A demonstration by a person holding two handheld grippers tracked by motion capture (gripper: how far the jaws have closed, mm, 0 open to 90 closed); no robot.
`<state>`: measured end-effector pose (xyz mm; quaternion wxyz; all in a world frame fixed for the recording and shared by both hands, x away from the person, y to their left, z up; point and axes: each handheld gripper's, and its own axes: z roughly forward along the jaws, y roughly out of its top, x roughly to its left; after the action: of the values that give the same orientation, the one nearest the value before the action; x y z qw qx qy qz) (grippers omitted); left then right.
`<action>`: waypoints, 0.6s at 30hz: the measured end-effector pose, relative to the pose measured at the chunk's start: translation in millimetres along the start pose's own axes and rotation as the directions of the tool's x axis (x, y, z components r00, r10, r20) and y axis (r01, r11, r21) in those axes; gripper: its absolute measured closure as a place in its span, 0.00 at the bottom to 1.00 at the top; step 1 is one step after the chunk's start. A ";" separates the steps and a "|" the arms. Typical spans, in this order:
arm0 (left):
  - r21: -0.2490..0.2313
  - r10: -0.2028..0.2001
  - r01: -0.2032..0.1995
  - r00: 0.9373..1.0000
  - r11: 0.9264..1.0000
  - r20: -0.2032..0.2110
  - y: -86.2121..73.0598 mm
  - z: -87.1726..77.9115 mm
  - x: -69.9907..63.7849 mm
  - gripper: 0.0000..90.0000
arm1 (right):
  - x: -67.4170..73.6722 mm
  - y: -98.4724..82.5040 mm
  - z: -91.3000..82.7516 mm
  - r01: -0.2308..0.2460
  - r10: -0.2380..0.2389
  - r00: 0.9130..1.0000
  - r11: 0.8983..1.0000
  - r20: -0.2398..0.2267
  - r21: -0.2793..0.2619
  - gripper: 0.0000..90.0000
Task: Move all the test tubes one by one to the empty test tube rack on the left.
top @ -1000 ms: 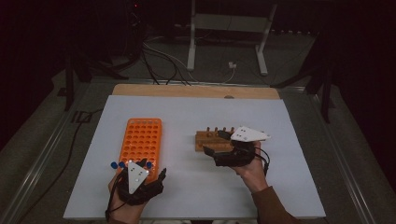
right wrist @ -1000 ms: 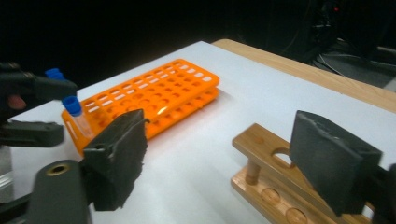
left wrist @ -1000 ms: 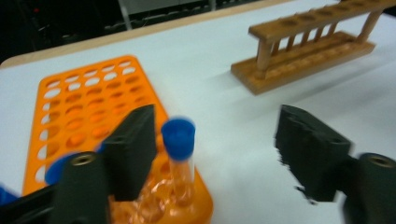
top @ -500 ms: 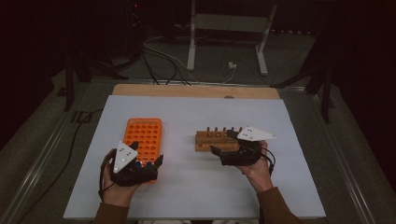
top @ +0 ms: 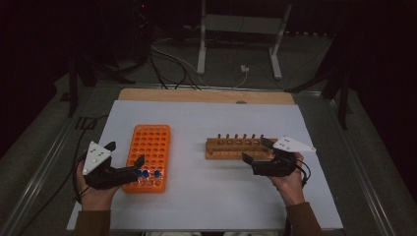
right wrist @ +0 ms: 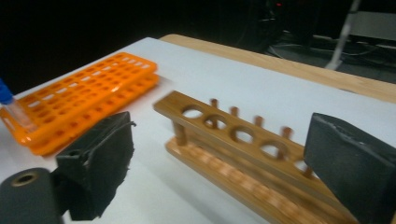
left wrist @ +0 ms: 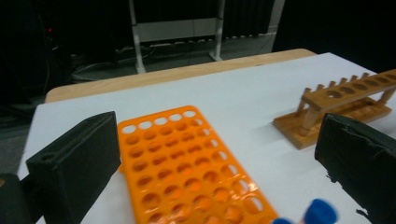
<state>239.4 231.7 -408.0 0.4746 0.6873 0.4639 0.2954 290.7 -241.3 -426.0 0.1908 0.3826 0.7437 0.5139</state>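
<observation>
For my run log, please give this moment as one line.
left gripper: just opened, empty, at orange rack | right gripper: just opened, empty, at wooden rack | blue-capped tubes: in orange rack

in your left gripper view the blue-capped tubes point(left wrist: 321, 212) are cut off by the bottom edge, just inside the right-hand finger point(left wrist: 359, 172), so their bodies stay unseen. in your right gripper view the wooden rack point(right wrist: 233, 140) is blurred and its near end runs behind the right-hand finger point(right wrist: 350, 163); beyond the left-hand finger, one tube point(right wrist: 11, 109) is clipped by the frame's edge.
</observation>
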 end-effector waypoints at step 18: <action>-0.071 -0.039 0.035 0.997 0.997 -0.060 -24.0 -20.4 35.9 0.01 | -27.1 -30.6 -45.8 -0.020 0.026 0.996 0.997 0.080 -0.074 0.03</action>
<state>227.7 275.2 -423.8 0.4891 0.6522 0.4803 0.3235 265.5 -295.8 -438.6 0.2287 0.4044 0.7116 0.5270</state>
